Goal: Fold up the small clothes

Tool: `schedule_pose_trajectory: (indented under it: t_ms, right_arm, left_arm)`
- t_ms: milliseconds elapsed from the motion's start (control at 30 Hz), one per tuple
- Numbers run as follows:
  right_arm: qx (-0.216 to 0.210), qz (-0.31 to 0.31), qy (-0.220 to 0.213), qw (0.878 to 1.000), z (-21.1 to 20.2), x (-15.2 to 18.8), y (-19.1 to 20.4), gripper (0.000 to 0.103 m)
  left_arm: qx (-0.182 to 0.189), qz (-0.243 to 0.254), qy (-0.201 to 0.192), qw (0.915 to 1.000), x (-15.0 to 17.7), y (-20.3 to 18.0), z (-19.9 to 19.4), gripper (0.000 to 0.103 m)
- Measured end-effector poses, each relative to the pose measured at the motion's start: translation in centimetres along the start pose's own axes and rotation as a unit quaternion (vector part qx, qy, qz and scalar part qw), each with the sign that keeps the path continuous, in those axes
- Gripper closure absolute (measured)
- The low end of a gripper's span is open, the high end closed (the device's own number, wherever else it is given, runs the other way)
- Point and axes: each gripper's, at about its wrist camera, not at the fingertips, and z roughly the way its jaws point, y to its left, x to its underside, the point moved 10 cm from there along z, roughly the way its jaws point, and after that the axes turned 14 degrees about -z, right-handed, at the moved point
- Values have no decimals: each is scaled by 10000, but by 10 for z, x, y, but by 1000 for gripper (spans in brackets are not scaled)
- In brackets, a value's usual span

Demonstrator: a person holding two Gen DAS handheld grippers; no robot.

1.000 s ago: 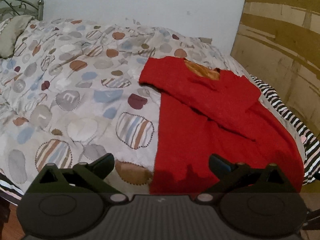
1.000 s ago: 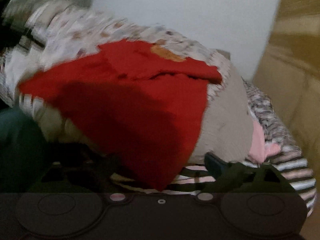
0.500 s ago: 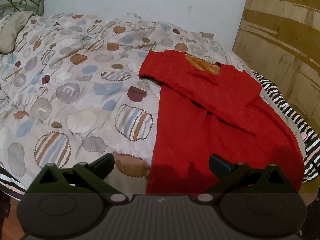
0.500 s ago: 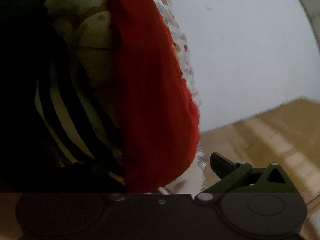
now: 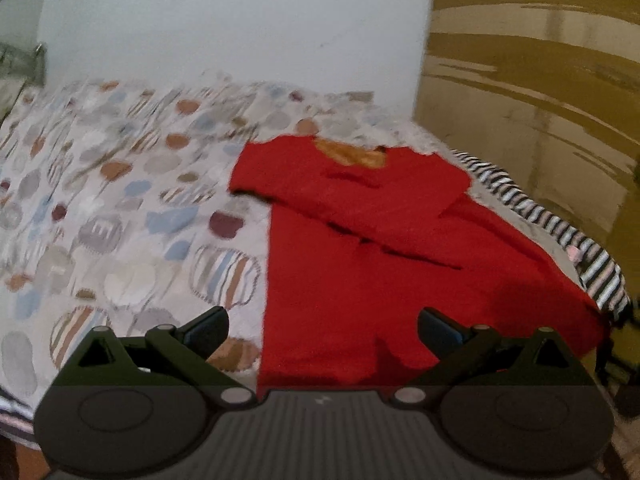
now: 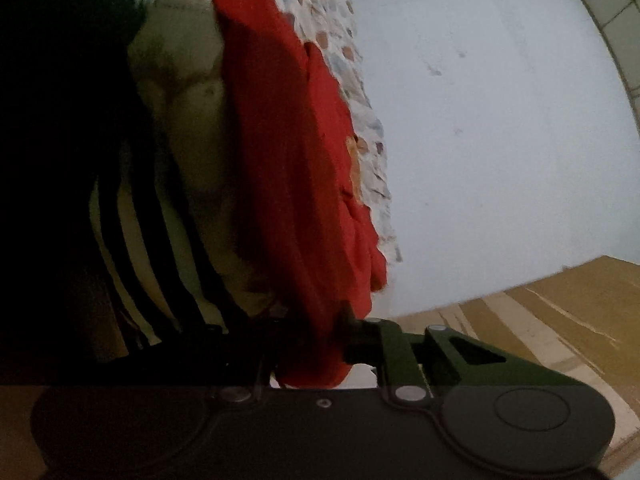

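A red garment [image 5: 380, 260] with an orange inner collar lies flat on the right part of the bed, one sleeve folded across its chest. My left gripper [image 5: 323, 324] hangs open just above the garment's near hem, with its right finger over the red cloth and its left finger over the bedspread. In the right wrist view the scene is turned on its side. There my right gripper [image 6: 316, 332] is closing its jaws on the corner of the red garment [image 6: 288, 160], and the cloth is pinched between them. Its left finger is lost in shadow.
A bedspread [image 5: 120, 200] with coloured spots covers the bed. A black-and-white striped cloth [image 5: 560, 232] hangs over the bed's right edge. A brown wooden panel [image 5: 540, 100] stands close on the right, and a white wall [image 5: 240, 20] is behind.
My right gripper rolled onto its side, dropped lower and went from wide open to closed on the red garment's corner. My left gripper shifted a little and stayed open.
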Motion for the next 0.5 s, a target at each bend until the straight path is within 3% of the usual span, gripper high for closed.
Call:
schedule_pose_trajectory:
  t_ms: [100, 200, 367, 500]
  right_arm:
    - [-508, 726, -28, 9961, -2, 5, -37, 91]
    - [-925, 1637, -68, 9821, -2, 1, -83, 92]
    - [-1752, 2806, -324, 9432, 15, -17, -145, 92]
    - [-2375, 3665, -416, 8986, 48, -31, -185, 92]
  left_arm:
    - [102, 411, -183, 9989, 7, -15, -8, 0]
    - [123, 700, -287, 9971, 16, -27, -11, 0]
    - [269, 855, -180, 9958, 32, -45, -11, 0]
    - [394, 888, -113, 9952, 42, -64, -8, 0]
